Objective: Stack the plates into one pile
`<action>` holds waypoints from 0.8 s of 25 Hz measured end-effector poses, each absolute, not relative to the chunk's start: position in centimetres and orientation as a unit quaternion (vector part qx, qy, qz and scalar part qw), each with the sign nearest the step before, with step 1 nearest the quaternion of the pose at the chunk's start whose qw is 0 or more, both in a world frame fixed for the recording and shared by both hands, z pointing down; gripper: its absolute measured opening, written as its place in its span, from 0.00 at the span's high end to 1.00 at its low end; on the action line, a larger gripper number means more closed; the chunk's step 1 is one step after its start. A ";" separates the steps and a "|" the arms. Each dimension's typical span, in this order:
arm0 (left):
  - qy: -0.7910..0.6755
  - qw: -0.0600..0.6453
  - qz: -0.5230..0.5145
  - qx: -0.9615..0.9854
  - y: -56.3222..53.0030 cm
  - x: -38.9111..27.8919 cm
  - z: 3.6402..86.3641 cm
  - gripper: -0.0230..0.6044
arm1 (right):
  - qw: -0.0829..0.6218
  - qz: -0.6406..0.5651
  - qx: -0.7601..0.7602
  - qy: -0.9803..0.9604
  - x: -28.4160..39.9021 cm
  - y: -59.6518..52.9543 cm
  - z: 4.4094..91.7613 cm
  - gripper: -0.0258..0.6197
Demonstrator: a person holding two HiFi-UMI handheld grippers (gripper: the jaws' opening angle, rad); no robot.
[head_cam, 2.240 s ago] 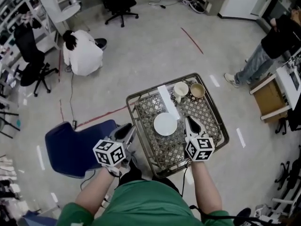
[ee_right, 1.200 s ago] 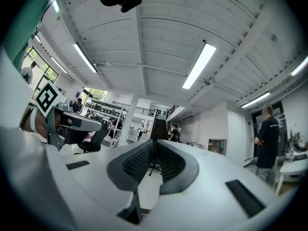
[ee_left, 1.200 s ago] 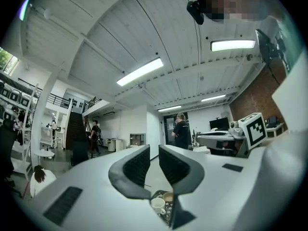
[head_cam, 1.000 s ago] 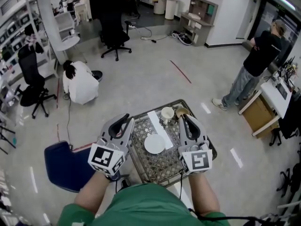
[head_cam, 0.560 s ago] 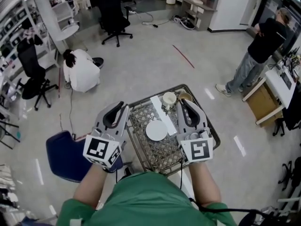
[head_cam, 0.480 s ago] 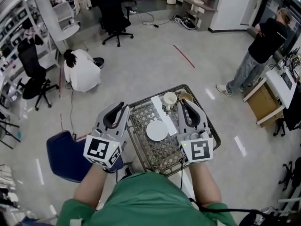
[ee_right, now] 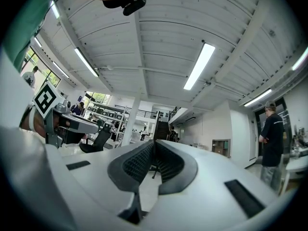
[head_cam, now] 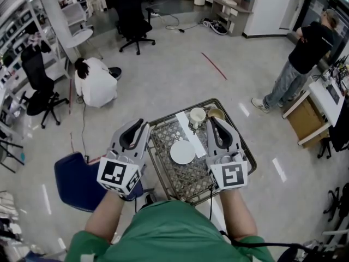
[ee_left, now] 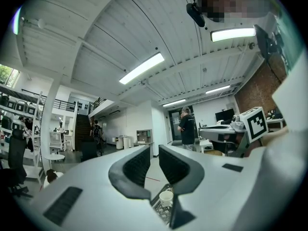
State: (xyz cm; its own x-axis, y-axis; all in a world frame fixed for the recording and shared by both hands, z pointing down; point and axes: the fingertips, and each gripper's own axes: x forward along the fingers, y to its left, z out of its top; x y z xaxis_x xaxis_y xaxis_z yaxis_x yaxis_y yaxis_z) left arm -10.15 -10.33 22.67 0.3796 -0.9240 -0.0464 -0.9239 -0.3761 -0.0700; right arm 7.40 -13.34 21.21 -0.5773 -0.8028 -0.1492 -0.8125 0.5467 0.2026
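One white plate (head_cam: pixel 182 152) lies flat in the middle of the metal mesh tray (head_cam: pixel 240 143). Behind it stand a white cup (head_cam: pixel 197 114) and a tan bowl (head_cam: pixel 216 113), with a white strip (head_cam: pixel 188 125) beside them. Both grippers are held up high above the tray, pointing level. My left gripper (head_cam: pixel 142 125) hangs over the tray's left edge, shut and empty (ee_left: pixel 154 153); the cup (ee_left: pixel 166 197) shows below its jaws. My right gripper (head_cam: pixel 212 121) hovers over the tray's right side, jaws closing until the pads meet, nothing between them (ee_right: pixel 154 147).
A blue chair (head_cam: pixel 76 182) stands left of the tray. A person in white (head_cam: pixel 95 83) crouches on the floor at back left, and a person in black (head_cam: pixel 311 42) stands at right beside a wooden box (head_cam: pixel 308 124). Black office chairs (head_cam: pixel 133 15) stand farther back.
Since two seconds ago both grippers have lifted from beside the plate up toward the head camera. Over the last half second neither hand has moved.
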 end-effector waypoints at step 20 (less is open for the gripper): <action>0.559 0.040 -0.008 -0.828 -10.7 -9.2 23.3 0.85 | 0.012 0.120 -0.460 0.880 8.6 -13.8 22.0 0.91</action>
